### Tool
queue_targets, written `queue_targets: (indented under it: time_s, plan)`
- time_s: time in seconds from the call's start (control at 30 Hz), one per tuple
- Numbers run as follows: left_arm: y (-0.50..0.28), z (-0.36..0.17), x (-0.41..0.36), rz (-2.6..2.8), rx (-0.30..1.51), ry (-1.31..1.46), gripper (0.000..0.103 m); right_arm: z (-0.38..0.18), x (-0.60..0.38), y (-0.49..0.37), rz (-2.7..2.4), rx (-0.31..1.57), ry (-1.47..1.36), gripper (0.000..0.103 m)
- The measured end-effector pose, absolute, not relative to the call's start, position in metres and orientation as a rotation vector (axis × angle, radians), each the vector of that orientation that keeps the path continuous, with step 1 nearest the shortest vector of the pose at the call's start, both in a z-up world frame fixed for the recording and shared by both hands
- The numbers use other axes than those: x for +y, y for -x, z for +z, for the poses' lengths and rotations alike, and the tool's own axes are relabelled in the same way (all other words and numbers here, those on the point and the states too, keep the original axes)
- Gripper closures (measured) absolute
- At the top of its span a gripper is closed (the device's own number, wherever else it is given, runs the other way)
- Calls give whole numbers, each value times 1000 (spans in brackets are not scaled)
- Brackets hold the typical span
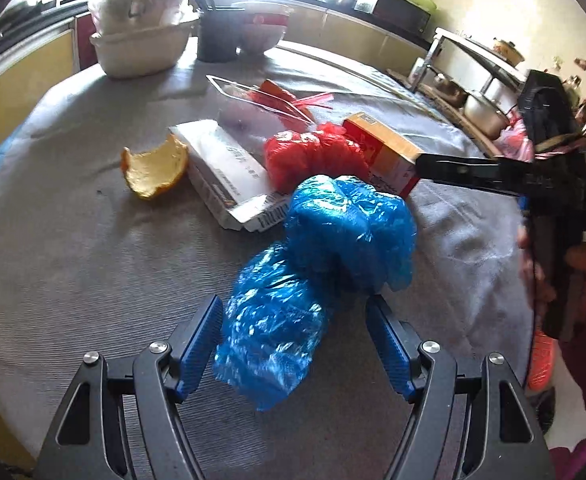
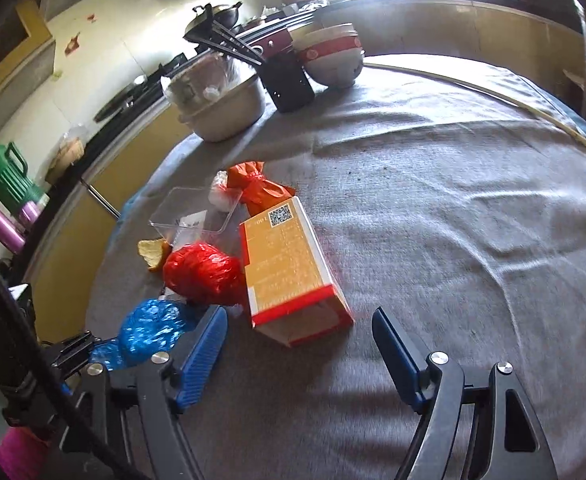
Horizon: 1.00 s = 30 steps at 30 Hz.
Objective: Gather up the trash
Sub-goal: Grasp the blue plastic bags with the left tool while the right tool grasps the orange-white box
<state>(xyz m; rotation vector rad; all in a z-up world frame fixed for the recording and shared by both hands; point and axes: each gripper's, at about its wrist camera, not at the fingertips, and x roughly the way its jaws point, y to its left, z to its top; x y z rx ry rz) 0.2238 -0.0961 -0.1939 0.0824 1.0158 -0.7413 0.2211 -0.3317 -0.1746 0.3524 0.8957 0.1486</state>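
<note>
On the grey tablecloth lies a heap of trash. Crumpled blue plastic reaches between the fingers of my left gripper, which stands open around its near lobe without pressing it. Behind it lie a red plastic ball, an orange carton, a flat white box and an orange peel. My right gripper is open just short of the orange carton, its fingers empty. The red ball and blue plastic lie left of it.
A clear plastic tray and an orange-red bag lie behind the carton. Stacked metal pots, a black chopstick holder and stacked bowls stand at the table's far edge. A kitchen counter runs beyond.
</note>
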Motion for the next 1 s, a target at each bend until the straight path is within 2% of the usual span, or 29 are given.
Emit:
queue_targets:
  time_s: [0.03, 0.07, 0.1, 0.17, 0.23, 0.27, 0.47, 1.0]
  plan:
    - [-223, -194, -97, -749, 1011, -84, 34, -176, -330, -225, 145, 896, -339, 25]
    - [-221, -195, -98, -754, 1007, -91, 44, -178, -329, -228, 143, 895, -333, 25]
    - [-221, -196, -100, -758, 1007, -103, 50, -179, -329, -231, 141, 889, -330, 25]
    - [-219, -197, -102, -769, 1004, -112, 56, -183, -331, -236, 121, 869, -339, 25]
    - [-217, -196, -103, -786, 998, -109, 60, -186, -333, -237, 122, 849, -361, 33]
    - [-217, -195, -103, -790, 995, -107, 63, -186, -333, -237, 125, 840, -363, 43]
    - [-207, -189, -104, -806, 973, -90, 67, -179, -330, -222, 118, 803, -322, 45]
    - [-151, -159, -104, -769, 940, -81, 68, -147, -364, -112, 71, 677, -432, 48]
